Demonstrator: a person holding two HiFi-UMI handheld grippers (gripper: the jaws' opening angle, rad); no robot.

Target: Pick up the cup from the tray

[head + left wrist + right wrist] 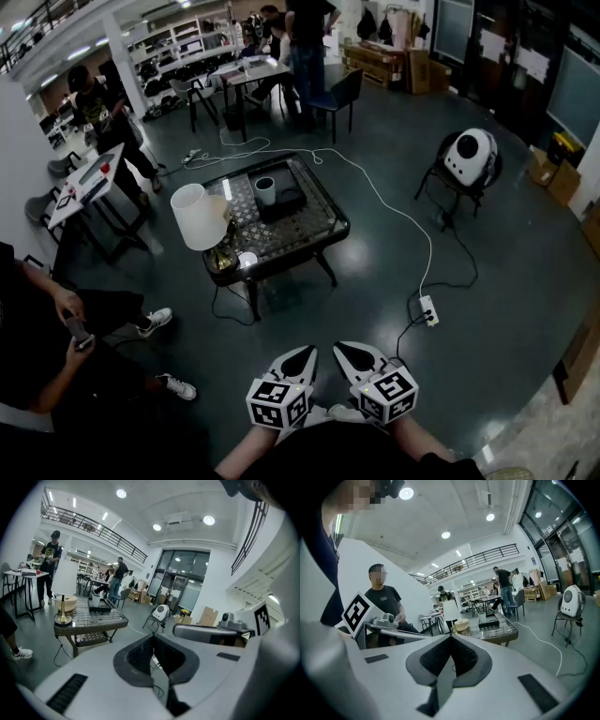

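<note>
Room: We face a large hall with a dark, glossy floor. A white cable trails across it towards a low counter [342, 223] well ahead of us.
Counter: It has a dark frame with rounded corners and thin legs. The top looks like clear glass over a woven, patterned layer.
Tray: A shallow, dark, rectangular tray [289, 202] with a low rim lies on the counter's far half.
Cup: A small pale cup [265, 190] stands upright in the tray, at its left end. It is a straight-sided cylinder with an open mouth, and we can make out no handle.
Handling: We judge it light and stiff, with a smooth wall that may slip. We cannot tell whether it is paper, plastic or ceramic, so we would treat it as breakable.
Where to hold: We would grip it from the side, pads on opposite sides of the wall at about mid-height, above the tray's rim.
Lamp: A lamp [197, 216] with a white shade and a brass-coloured stem stands at the counter's near left corner. We would steer clear of it.
Left claw: The left claw [302, 356] is low, close to our body and far from the cup. Its jaws are closed pad to pad with nothing between them.
Right claw: The right claw [345, 352], just beside it, is likewise closed and empty.
</note>
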